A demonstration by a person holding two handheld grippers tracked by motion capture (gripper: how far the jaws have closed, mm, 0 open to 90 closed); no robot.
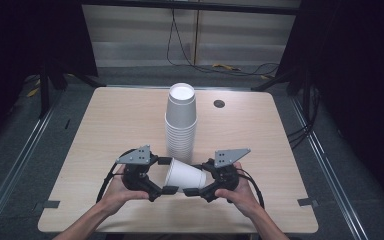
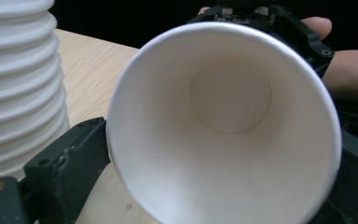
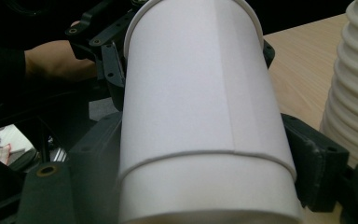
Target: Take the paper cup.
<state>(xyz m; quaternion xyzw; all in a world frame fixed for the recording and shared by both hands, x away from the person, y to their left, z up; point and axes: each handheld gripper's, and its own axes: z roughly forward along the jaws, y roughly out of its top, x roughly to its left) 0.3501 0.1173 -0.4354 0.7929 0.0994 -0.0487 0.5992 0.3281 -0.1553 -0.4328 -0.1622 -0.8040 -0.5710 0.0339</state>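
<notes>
Lying sideways at lower centre, a paper cup (image 1: pixel 184 176) is gripped between left claw (image 1: pixel 166 175) at its rim and right claw (image 1: pixel 198 179) at its base.

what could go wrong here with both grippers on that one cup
Two risks stand out. The paper cup lies on its side, clamped at its mouth by the left gripper and at its base by the right gripper; thin paper may crush or go oval if either squeezes harder or they pull unevenly. The stack of cups stands close behind, so a backward swing might knock it over.
</notes>
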